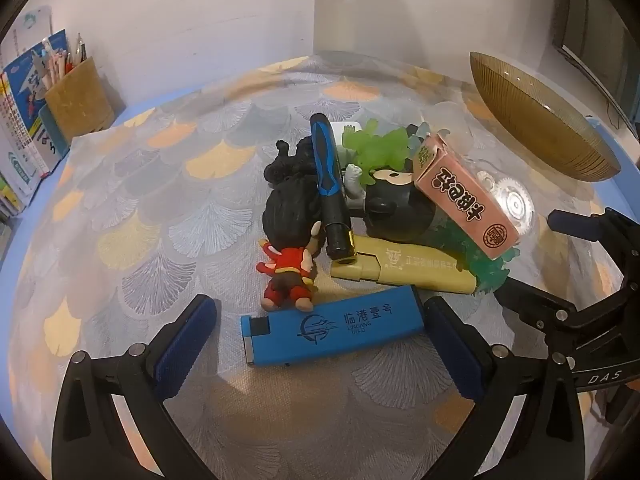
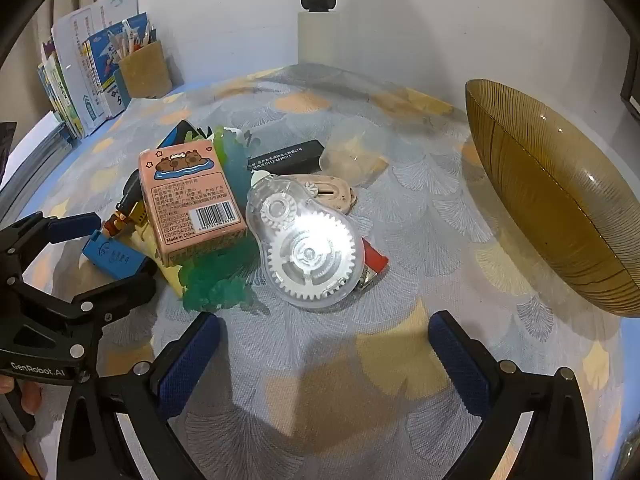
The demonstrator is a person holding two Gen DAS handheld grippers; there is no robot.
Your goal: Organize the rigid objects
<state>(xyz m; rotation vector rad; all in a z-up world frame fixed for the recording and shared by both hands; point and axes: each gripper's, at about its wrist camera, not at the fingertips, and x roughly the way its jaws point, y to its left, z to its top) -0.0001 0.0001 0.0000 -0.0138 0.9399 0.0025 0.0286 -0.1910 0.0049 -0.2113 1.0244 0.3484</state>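
Note:
A pile of small objects lies on the fan-patterned cloth. Nearest me is a blue lighter, lying flat between the fingers of my left gripper, which is open and straddles it without pressing. Behind it are a red-clothed figurine, an olive lighter, a black and blue pen, a pink box and green translucent toys. My right gripper is open and empty, just short of a clear geared tape dispenser that lies over a red lighter. An amber glass bowl stands at the right.
A black box and a beige piece lie behind the dispenser. A pen cup and upright books stand at the back left. A white post rises at the back wall. Bare cloth lies between pile and bowl.

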